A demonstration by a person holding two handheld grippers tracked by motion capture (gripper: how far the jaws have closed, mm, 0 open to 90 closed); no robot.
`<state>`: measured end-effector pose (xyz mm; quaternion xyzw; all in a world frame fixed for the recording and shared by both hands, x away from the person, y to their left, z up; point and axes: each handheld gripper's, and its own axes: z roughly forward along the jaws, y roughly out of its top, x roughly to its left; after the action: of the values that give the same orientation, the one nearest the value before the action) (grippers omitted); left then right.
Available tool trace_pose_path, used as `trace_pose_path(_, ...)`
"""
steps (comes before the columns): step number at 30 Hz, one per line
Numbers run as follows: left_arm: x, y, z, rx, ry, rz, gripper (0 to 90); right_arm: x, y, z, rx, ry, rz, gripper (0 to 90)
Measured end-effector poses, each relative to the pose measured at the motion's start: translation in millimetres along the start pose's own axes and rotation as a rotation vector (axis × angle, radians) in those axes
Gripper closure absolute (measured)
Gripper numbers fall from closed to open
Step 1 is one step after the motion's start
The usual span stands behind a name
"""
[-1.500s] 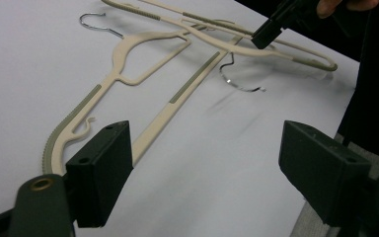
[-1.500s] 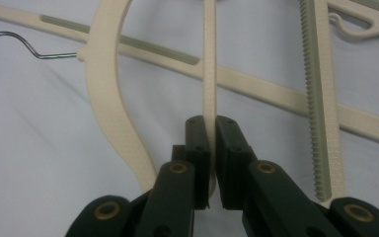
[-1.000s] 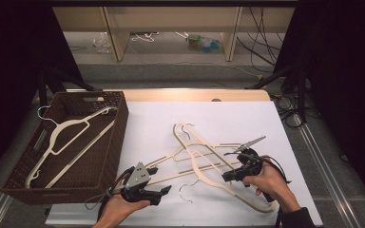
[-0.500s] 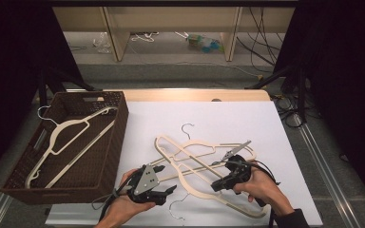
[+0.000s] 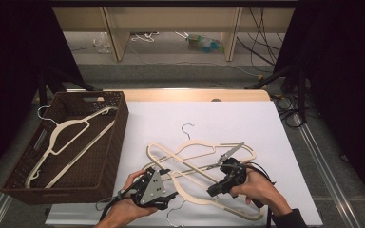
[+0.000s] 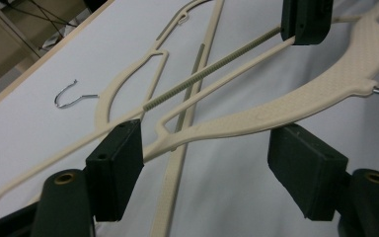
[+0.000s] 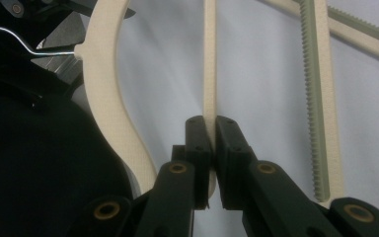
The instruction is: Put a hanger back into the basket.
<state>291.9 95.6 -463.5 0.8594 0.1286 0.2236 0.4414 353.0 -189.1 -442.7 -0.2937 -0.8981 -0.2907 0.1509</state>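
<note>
From the high view, I have both hands at the near edge of the white table sheet (image 5: 266,123): my left gripper (image 5: 153,189) sits near the bottom centre, my right gripper (image 5: 228,173) to its right, and between them lie two cream plastic clothes hangers with wire hooks, crossed over each other. The far hanger (image 5: 204,147) points its hook away from me; the near hanger (image 5: 218,202) runs under my right hand. A third cream hanger (image 5: 71,137) already rests in the dark brown woven basket (image 5: 109,156) at the left. In the left gripper view, my jaws stand wide apart, empty, straddling the broad arm of the near hanger (image 6: 296,106) without touching it. In the right gripper view, my jaws are pinched tight on a thin cream bar of that hanger (image 7: 209,74). I judge I am mid-way through separating the tangled pair; next I should close my left on the arm, lift clear, and carry it left to the basket.
</note>
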Motion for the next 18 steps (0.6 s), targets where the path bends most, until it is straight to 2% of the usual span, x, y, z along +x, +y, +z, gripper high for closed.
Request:
trace_pose_path(4, -2.5, 2.6, 1.0, 0.008, -0.025, 0.064, 31.3, 0.6, 1.1, 2.4, 0.012, 0.025, -0.010, 85.4)
trace_pose_path(9, -4.1, 3.3, 2.7, -0.021, -0.064, 0.091, 38.0, 0.5, 2.4, 4.6, 0.033, 0.029, -0.013, 85.4)
trace_pose_path(18, -1.6, 7.3, 1.1, -0.049, -0.145, 0.176, 63.6, -1.6, 5.1, 5.3, 0.039, 0.034, -0.035, 85.0)
